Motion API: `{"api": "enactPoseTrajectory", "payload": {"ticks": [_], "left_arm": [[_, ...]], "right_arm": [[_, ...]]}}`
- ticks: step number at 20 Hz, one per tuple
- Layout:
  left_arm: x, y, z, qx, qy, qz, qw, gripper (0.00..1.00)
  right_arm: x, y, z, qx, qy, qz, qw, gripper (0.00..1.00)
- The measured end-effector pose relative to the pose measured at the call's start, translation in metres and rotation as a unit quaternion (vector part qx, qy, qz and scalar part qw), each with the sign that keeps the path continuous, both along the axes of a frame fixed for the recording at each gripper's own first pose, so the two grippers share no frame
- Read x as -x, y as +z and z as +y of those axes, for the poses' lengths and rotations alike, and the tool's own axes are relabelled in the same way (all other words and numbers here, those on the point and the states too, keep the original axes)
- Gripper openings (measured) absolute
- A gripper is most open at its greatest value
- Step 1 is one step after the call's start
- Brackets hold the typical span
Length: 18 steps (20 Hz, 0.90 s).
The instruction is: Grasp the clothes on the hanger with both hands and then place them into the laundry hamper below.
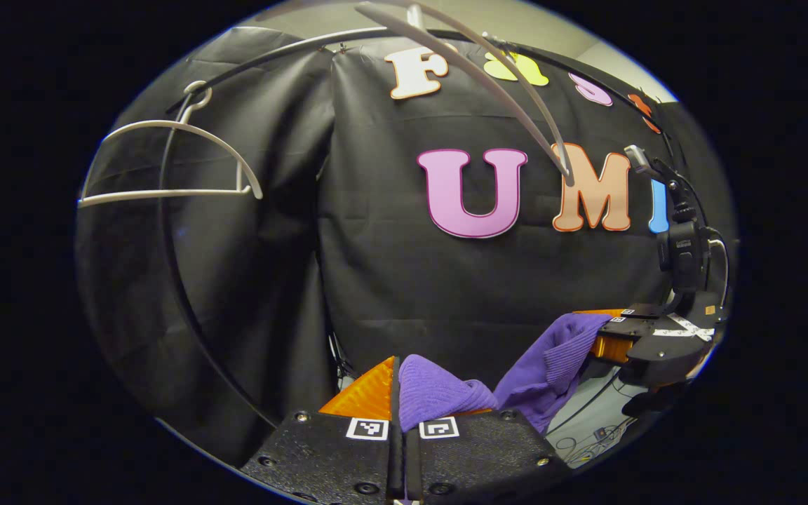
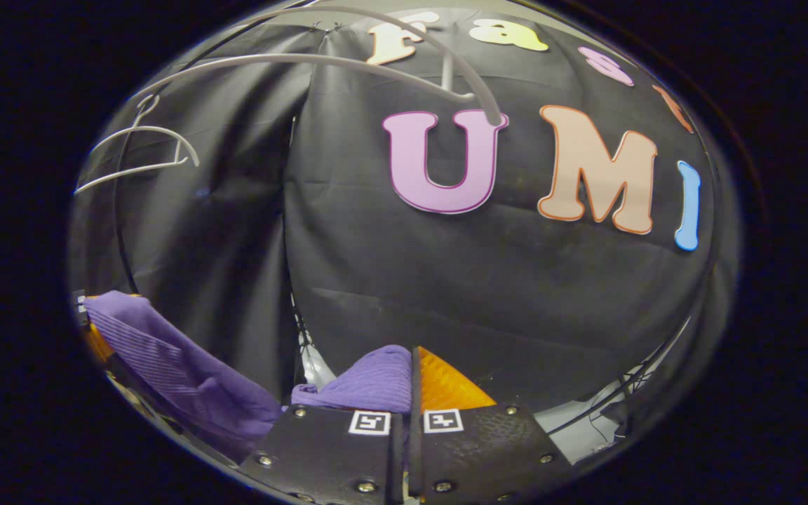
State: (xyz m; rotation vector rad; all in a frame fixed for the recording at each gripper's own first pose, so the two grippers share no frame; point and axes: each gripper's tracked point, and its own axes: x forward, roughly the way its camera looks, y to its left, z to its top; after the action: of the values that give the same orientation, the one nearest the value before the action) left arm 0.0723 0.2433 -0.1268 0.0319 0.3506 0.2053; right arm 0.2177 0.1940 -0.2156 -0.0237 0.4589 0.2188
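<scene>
1. Garment: the purple garment (image 1: 551, 365) hangs clear of the near hanger (image 1: 488, 77), stretched between the two grippers. In the left gripper view it runs from 6 o'clock toward 4 o'clock; in the right gripper view it runs from 6 o'clock toward 8 o'clock.
2. Left gripper (image 1: 398, 393): its jaws stand nearly together, with a fold of purple cloth bunched over one finger at the seam. Judged as clamped on the garment.
3. Right gripper (image 2: 412, 382): its jaws are likewise nearly closed, cloth heaped against the seam. Judged as clamped on the garment. The same gripper appears in the left gripper view at 4 o'clock, holding the far end of the cloth.
4. Hangers: the near hanger arcs bare across 12 o'clock. A second hanger (image 1: 165, 161) hangs bare at 10 o'clock on the rail (image 1: 271, 49).
5. Done: the two-handed grasp and the removal from the hanger appear complete.
6. Left: lowering and release into the hamper. The hamper's place cannot be told from these pictures.
</scene>
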Motion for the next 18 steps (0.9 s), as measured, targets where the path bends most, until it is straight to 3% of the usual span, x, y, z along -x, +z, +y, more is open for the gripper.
{"api": "enactPoseTrajectory", "payload": {"ticks": [13, 18], "left_arm": [[-0.009, -0.075, -0.017, 0.04, -0.021, 0.085, 0.995, 0.05], [-0.016, -0.096, -0.026, 0.05, -0.036, 0.109, 0.992, 0.13]], "right_arm": [[0.033, -0.065, 0.023, 0.019, 0.039, 0.076, 0.996, 0.04], [0.043, -0.082, 0.022, 0.03, 0.042, 0.105, 0.993, 0.04]]}}
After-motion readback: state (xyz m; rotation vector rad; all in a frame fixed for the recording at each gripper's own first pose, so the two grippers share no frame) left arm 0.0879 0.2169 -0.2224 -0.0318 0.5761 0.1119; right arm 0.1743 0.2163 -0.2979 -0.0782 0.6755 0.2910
